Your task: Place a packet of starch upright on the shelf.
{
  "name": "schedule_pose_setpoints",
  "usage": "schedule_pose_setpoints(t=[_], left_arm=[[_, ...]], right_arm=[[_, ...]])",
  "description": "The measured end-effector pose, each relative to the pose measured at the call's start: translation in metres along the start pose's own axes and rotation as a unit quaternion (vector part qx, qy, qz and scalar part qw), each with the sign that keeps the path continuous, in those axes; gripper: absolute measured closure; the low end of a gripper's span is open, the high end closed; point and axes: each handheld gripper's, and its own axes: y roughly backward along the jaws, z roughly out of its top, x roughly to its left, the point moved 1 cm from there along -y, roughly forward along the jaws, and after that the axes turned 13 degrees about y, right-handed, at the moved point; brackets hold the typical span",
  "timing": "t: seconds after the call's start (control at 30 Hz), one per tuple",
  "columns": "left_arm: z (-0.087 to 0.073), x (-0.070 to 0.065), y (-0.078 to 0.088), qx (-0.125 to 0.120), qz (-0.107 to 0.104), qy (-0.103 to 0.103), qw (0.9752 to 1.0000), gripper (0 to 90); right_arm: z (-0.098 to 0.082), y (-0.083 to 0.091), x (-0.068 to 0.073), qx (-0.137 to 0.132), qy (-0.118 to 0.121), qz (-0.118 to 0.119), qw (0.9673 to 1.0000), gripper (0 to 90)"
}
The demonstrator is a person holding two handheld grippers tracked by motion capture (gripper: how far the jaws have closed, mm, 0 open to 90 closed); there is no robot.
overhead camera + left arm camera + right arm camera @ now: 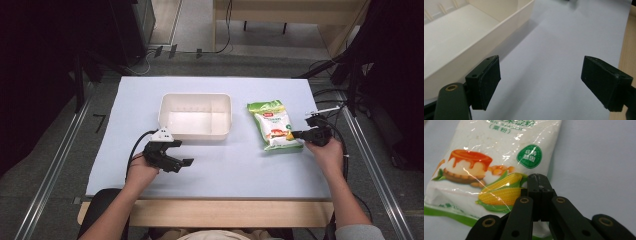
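Note:
A white and green bag of corn starch [274, 125] lies flat on the pale table cover, right of a shallow white plastic tray [195, 96]. My right gripper [295, 134] is at the bag's near right corner, pointing left at it. In the right gripper view its jaws [537, 178] are pressed together with nothing showing between them, just over the bag [494, 150] near the printed corn cobs. My left gripper [183, 153] rests open in front of the tray's near left corner. Its pads stand wide apart over bare cover [540, 85], beside the tray wall [506, 21].
The tray has nothing in it. The pale blue cover [225, 170] runs out to a wooden table edge [230, 212] at the front. Metal rails flank the table on both sides, and cables lie at the right behind my right hand.

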Motion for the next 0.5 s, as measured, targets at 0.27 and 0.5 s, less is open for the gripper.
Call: schedule_pose_setpoints(t=[0.27,0.5], left_arm=[[0.000,0.000,0.000,0.000,0.000,0.000,1.0000,16.6],[0.000,0.002,0.001,0.001,0.003,0.001,1.0000,16.6]], right_arm=[[0.000,0.004,0.010,0.007,0.006,0.024,0.9997,90.0],[0.014,0.019,0.002,-0.052,0.002,0.010,0.9986,79.3]])
